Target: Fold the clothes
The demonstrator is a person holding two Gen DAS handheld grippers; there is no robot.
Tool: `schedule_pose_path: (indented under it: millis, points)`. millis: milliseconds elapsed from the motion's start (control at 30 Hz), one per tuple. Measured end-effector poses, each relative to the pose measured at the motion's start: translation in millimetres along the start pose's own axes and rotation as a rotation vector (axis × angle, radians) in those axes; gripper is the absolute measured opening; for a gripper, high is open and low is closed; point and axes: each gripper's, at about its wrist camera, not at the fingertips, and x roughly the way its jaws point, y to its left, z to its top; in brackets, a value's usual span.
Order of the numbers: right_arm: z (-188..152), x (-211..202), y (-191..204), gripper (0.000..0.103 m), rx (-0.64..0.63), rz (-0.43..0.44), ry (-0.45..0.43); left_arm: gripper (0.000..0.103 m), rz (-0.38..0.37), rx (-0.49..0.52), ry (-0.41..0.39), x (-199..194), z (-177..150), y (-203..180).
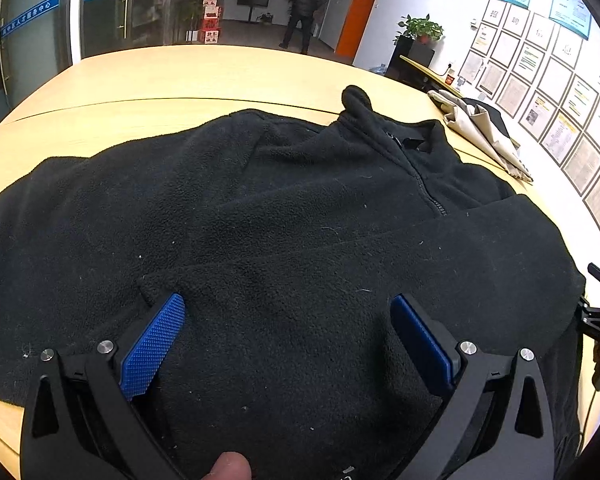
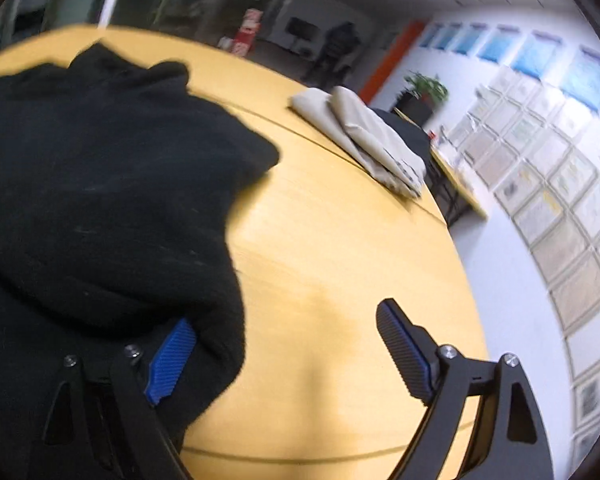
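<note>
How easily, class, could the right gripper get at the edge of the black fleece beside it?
Probably easily: the right gripper is open, the black fleece edge already drapes against one of its fingers, and only bare table lies between them.

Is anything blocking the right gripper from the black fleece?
Nothing visible. The right gripper has open jaws at the edge of the black fleece jacket, with only bare wooden table between them.

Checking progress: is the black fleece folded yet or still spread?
Partly folded: the fleece has one sleeve laid across its front, but its body still covers the table.
</note>
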Motion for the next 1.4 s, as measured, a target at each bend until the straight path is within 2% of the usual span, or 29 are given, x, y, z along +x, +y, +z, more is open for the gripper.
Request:
schedule_pose_path:
  millis: [67,167,233,300,367,433,533,600,700,767,833,867,933,1000,1133,1233,1267,1333,1400]
  points:
    - [-2.4,-6.4,-7.2,0.091,0.030,0.027,-0.006,0.103,-0.002,-0.001,0.000,-0.4,0.0,1.7]
    - [-5.2,-10.6,-22.4,0.091,0.122,0.149,0.021,0.103,-0.003,0.000,0.000,-0.3,0.8,3.3]
    - [4.0,-20.4,-22.2,0.090,0.103,0.206,0.024,0.103,-0.002,0.001,0.001,0.1,2.4,4.1]
    - [12.7,-52.2,-2.1,0.090,0.017,0.300,-0.038,0.103,-0.004,0.000,0.000,-1.0,2.0,4.6]
    - [19.6,-61.5,9.0,0.090,-0.038,0.399,-0.045,0.103,-0.005,0.000,-0.001,-1.0,1.3,3.5]
    - [30.8,-58.1,27.2,0.089,-0.096,0.499,-0.026,0.103,-0.009,-0.002,-0.003,-1.7,0.3,3.2]
    - [30.2,-35.9,55.3,0.085,-0.206,0.571,0.066,0.103,-0.015,-0.005,-0.006,-2.3,0.0,3.3]
    - [20.9,-20.6,70.9,0.082,-0.340,0.518,0.100,0.103,-0.019,-0.007,-0.007,-2.8,-0.3,3.7]
    - [22.8,-12.6,68.5,0.080,-0.403,0.496,0.106,0.103,-0.024,-0.008,-0.009,-3.1,-0.2,4.2]
    - [24.7,-7.8,65.8,0.071,-0.439,0.483,0.108,0.103,-0.026,-0.010,-0.010,-3.1,0.0,4.6]
    - [29.3,-4.6,65.3,0.051,-0.479,0.483,0.114,0.103,-0.030,-0.012,-0.011,-3.4,-0.2,5.0]
    - [32.2,-4.5,66.7,0.045,-0.505,0.486,0.121,0.103,-0.031,-0.013,-0.012,-3.6,-0.3,5.1]
    - [37.3,-8.0,70.9,0.023,-0.565,0.489,0.130,0.103,-0.030,-0.013,-0.012,-3.7,-0.7,4.5]
    - [42.2,-21.3,75.5,0.019,-0.640,0.497,0.118,0.103,-0.030,-0.012,-0.011,-3.7,-0.7,4.4]
    - [54.2,-40.4,66.2,0.020,-0.648,0.511,0.085,0.103,-0.029,-0.011,-0.010,-3.6,-0.5,4.5]
    - [38.2,-29.2,73.6,0.025,-0.735,0.409,0.136,0.103,-0.031,-0.013,-0.011,-4.2,-0.6,5.3]
    - [34.5,-33.8,77.6,0.028,-0.757,0.393,0.116,0.103,-0.032,-0.013,-0.011,-4.3,-0.6,5.4]
    - [28.8,-46.0,85.7,0.053,-0.797,0.378,0.065,0.103,-0.032,-0.013,-0.011,-4.0,-0.5,5.5]
    - [21.8,-52.7,97.5,0.059,-0.865,0.338,0.013,0.103,-0.032,-0.013,-0.011,-3.7,-0.4,5.6]
